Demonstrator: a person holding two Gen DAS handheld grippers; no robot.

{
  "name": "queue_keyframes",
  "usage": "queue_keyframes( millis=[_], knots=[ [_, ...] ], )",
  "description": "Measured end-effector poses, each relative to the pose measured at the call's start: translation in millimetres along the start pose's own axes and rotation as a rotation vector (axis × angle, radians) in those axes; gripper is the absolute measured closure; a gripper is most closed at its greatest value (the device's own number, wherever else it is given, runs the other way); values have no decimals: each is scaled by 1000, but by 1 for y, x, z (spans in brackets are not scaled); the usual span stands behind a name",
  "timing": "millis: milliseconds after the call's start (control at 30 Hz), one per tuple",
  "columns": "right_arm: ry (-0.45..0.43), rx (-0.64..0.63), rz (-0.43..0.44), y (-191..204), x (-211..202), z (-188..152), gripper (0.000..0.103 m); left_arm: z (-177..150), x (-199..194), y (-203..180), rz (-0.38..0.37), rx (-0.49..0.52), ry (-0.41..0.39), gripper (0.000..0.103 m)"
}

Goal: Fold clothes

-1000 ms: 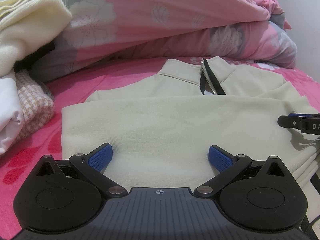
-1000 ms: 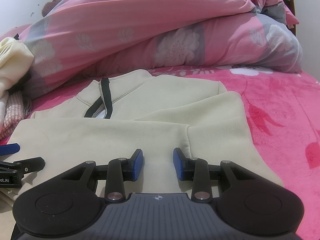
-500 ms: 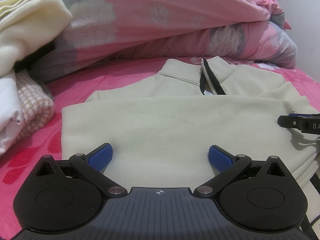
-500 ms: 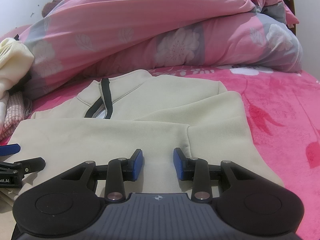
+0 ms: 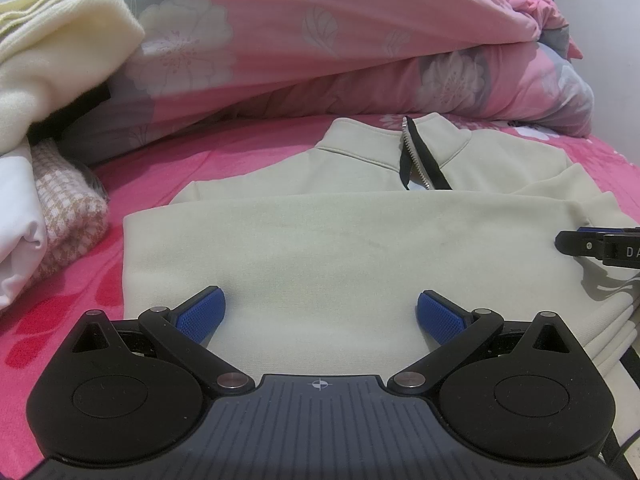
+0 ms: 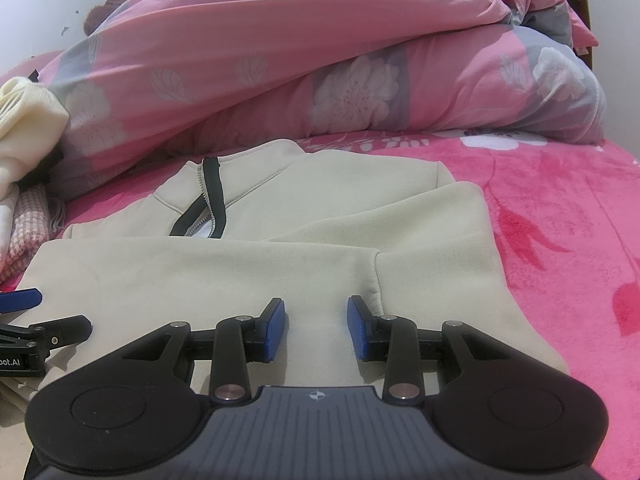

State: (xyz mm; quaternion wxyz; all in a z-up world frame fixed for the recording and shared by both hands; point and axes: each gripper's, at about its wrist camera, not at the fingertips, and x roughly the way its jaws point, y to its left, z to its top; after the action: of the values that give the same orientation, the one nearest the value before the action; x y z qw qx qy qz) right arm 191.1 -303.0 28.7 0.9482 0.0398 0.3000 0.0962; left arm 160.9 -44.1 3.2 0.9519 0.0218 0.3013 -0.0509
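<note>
Slippage is the main risk: the sweatshirt (image 5: pixel 320 248) lies on the pink sheet (image 6: pixel 560 240), hem doubled up toward the collar, and a pinch that catches only the top layer would drag the fold askew. The left gripper (image 5: pixel 319 312) gapes wide over the near edge, holding nothing; the right gripper (image 6: pixel 316 328) is partly open, cloth between its pads but apparently ungripped. A heaped quilt (image 5: pixel 340 48) crowds the far side, and piled clothes (image 5: pixel 44 160) sit close on the left.

Each gripper, the left gripper (image 5: pixel 320 312) and the right gripper (image 6: pixel 316 328), has black linkage arms, silver pivot screws, textured blue pads (image 5: pixel 200 314) and a ribbed grey body.
</note>
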Motion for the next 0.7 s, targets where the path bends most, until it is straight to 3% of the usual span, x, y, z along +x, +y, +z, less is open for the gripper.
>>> queue_keyframes(
  millis=[700],
  knots=[
    [0, 3, 3, 0, -1, 0, 64, -1, 0, 0, 1, 0, -2, 0]
  ],
)
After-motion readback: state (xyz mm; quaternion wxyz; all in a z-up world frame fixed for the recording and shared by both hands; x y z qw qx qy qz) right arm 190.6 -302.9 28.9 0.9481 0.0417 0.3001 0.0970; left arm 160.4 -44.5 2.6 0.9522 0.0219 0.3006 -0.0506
